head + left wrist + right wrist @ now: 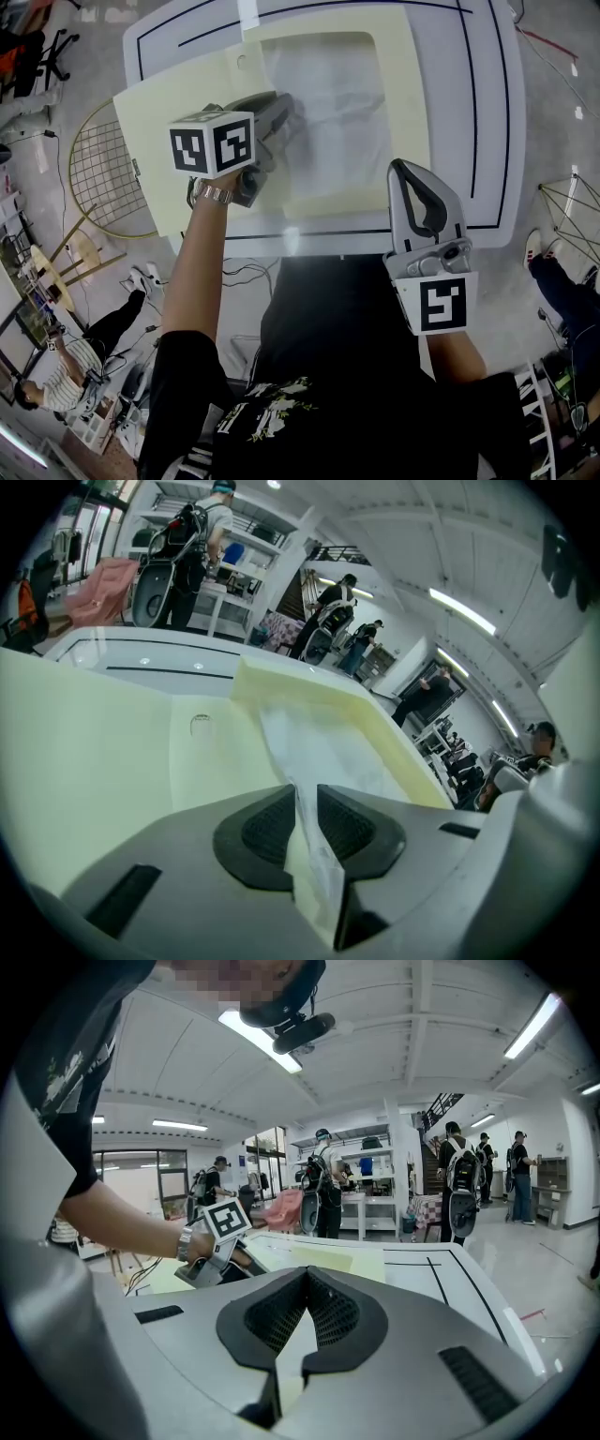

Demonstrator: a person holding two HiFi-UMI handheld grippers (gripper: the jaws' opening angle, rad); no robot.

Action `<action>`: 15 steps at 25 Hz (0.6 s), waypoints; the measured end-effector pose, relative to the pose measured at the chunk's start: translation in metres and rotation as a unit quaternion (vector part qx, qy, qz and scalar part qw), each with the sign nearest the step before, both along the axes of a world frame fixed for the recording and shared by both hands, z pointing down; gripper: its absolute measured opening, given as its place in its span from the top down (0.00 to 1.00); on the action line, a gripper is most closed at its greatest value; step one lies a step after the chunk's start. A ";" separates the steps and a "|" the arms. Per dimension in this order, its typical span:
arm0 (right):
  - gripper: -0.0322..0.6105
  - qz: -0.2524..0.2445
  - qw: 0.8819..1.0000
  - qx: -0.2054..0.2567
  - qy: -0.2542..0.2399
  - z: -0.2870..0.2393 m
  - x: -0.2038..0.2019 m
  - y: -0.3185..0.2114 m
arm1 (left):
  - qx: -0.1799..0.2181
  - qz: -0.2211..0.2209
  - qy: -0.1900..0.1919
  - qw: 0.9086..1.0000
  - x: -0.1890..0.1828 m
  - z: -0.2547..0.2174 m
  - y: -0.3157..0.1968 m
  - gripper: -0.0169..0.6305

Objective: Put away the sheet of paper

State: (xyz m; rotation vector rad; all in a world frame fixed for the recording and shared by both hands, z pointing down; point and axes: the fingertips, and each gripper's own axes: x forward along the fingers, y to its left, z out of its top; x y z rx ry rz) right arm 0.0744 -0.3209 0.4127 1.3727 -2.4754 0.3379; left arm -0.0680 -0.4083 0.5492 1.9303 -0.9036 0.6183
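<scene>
Left gripper [302,794]: jaws slightly apart, released. The near edge of the sheet [319,747] stands upright in the gap between the two pads [258,832]; the pads do not clamp it. The gripper is tilted down at the table [487,112].

Sheet: white, wrinkled. From the left jaws it runs forward and lies flat just ahead of them, inside the open cream folder [159,122]. The folder spreads ahead of and to the left of the left gripper, and a raised cream edge borders the sheet on the right and far sides. The folder lies on the white table with black lines; its left flap hangs past the table edge.

Right gripper [305,1279]: jaws closed tip to tip, nothing between them. In the head view it sits over the table's near edge, right of the left gripper and closer to the person, well apart from the sheet. The folder and the left gripper lie ahead and to its left.

A round wire rack [103,169] stands on the floor left of the left gripper, beside the table. People stand by shelves far ahead of both grippers.
</scene>
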 end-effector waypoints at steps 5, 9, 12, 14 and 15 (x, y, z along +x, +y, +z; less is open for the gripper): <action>0.96 -0.001 1.000 0.003 0.005 -0.002 -0.002 -0.003 | 0.008 0.006 -0.020 1.000 -0.004 0.001 -0.002 0.80; 0.96 -0.003 1.000 0.009 0.005 -0.005 -0.001 -0.004 | 0.021 0.006 -0.041 0.999 -0.013 -0.001 -0.002 0.75; 0.96 -0.001 1.000 0.014 0.005 -0.008 0.003 -0.005 | 0.025 -0.009 -0.049 0.998 -0.025 -0.005 0.001 0.75; 0.96 -0.003 1.000 0.015 0.007 -0.009 0.005 -0.004 | 0.028 -0.020 -0.051 0.998 -0.030 -0.008 0.006 0.75; 0.96 -0.005 1.000 0.017 0.007 -0.010 0.005 -0.004 | 0.030 -0.025 -0.050 0.998 -0.032 -0.010 0.010 0.75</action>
